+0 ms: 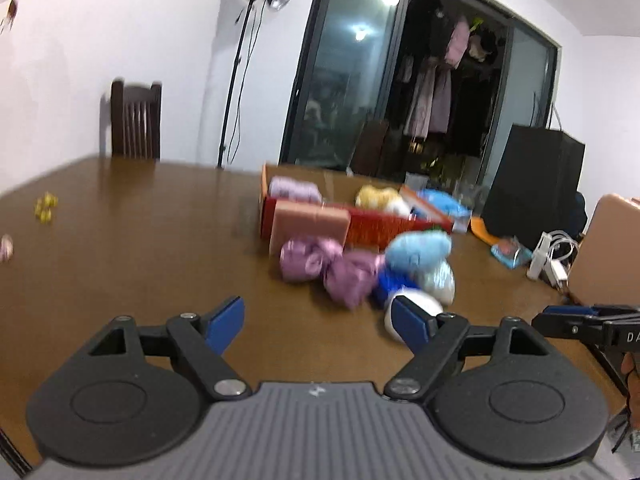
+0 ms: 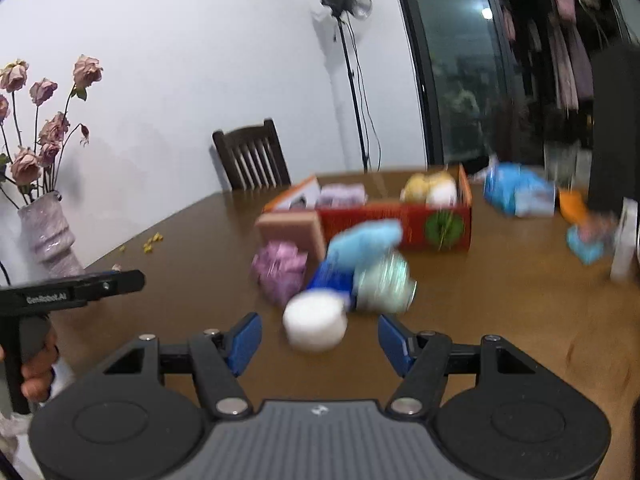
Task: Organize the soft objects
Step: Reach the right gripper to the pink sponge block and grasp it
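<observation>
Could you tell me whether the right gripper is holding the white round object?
No, the right gripper stands open, with the white round object lying free on the table.

Blurred view over a brown counter (image 2: 500,300). The right hand-held gripper (image 2: 320,340) has its blue pads apart, nothing between them. Just ahead lies a white round soft object (image 2: 315,322), then blue (image 2: 366,242) and purple (image 2: 280,268) soft objects, with a red box (image 2: 396,220) behind them.
</observation>
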`<move>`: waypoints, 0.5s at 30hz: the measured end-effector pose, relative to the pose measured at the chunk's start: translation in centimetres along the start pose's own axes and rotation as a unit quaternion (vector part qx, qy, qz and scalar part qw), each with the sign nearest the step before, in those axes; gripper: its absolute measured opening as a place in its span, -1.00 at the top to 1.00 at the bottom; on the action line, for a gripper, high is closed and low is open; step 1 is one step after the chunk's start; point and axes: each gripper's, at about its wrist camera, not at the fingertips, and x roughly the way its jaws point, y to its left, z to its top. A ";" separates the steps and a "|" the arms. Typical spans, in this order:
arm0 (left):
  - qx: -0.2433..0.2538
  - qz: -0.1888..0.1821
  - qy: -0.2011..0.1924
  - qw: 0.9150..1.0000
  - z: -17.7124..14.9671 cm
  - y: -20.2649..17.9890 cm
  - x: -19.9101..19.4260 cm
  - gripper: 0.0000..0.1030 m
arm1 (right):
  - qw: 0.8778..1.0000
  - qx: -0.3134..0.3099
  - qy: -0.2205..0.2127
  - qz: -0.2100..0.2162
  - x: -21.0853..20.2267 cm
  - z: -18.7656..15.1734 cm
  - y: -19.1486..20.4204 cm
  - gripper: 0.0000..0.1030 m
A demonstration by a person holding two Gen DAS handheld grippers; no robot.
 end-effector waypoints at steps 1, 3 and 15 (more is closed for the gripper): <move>-0.002 0.005 0.005 1.000 -0.3 0.1 0.2 -0.60 | 1.000 0.004 0.006 -0.001 0.0 -0.6 0.0 -0.24; 0.001 0.012 0.006 1.000 -0.5 0.1 0.5 -0.60 | 1.000 0.000 0.018 -0.009 0.2 -1.4 0.2 -0.24; -0.032 -0.034 -0.020 0.999 6.4 2.9 8.2 -0.55 | 0.999 0.001 0.008 0.042 6.1 4.8 1.5 -0.24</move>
